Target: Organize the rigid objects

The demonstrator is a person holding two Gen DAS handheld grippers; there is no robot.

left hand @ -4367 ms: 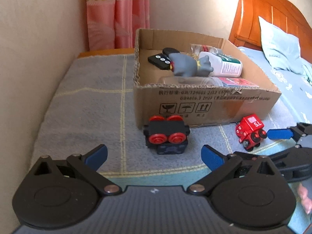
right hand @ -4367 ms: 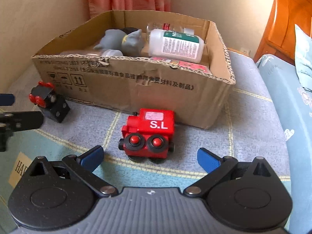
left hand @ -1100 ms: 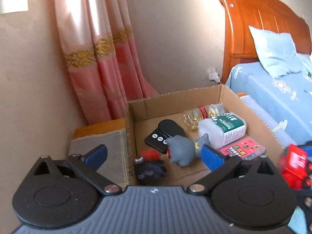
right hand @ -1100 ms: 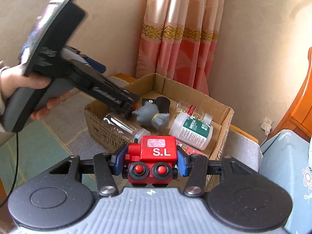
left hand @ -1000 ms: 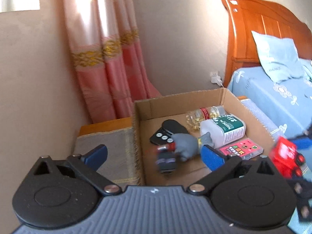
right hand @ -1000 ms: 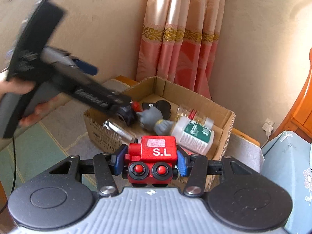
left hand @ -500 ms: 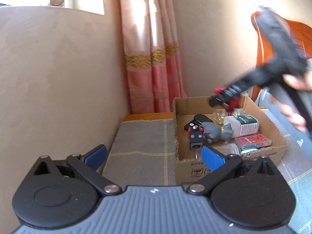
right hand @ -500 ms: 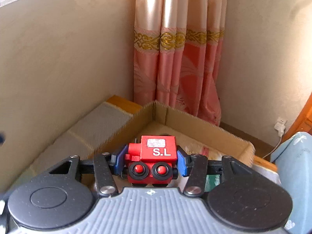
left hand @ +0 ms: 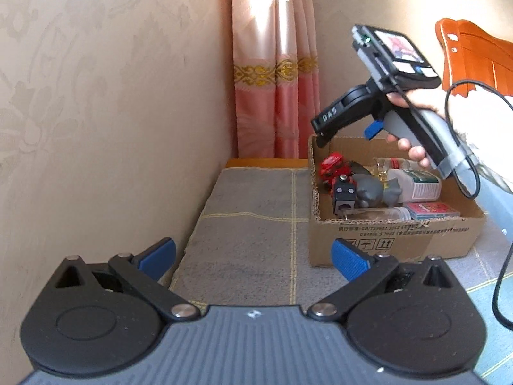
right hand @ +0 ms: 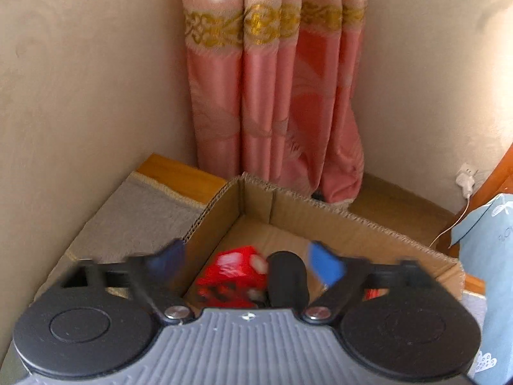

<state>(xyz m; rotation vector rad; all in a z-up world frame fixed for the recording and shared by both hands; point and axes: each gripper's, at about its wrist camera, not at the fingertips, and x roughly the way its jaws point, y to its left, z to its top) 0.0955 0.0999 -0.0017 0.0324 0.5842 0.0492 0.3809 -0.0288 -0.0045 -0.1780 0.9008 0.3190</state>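
A cardboard box [left hand: 394,240] stands on the grey blanket. Inside it lie the red toy train [left hand: 333,168] at the back left corner and the black toy train [left hand: 344,195] in front of it. My left gripper [left hand: 253,256] is open and empty, low over the blanket, well short of the box. My right gripper [right hand: 247,263] is open above the box's back left corner; the red train [right hand: 234,276] lies blurred below it, free of the pads. The right gripper also shows in the left wrist view [left hand: 323,128], hand-held over the box.
The box also holds a grey plush toy [left hand: 375,192], a white bottle [left hand: 416,186], a clear jar [left hand: 391,215] and a pink card box [left hand: 433,211]. A beige wall runs along the left. A pink curtain [right hand: 275,96] hangs behind. A wooden headboard [left hand: 474,57] is at the right.
My right gripper has opened and the red train has dropped into the box's back left corner. My left gripper let the black train go into the box and pulled back and down.
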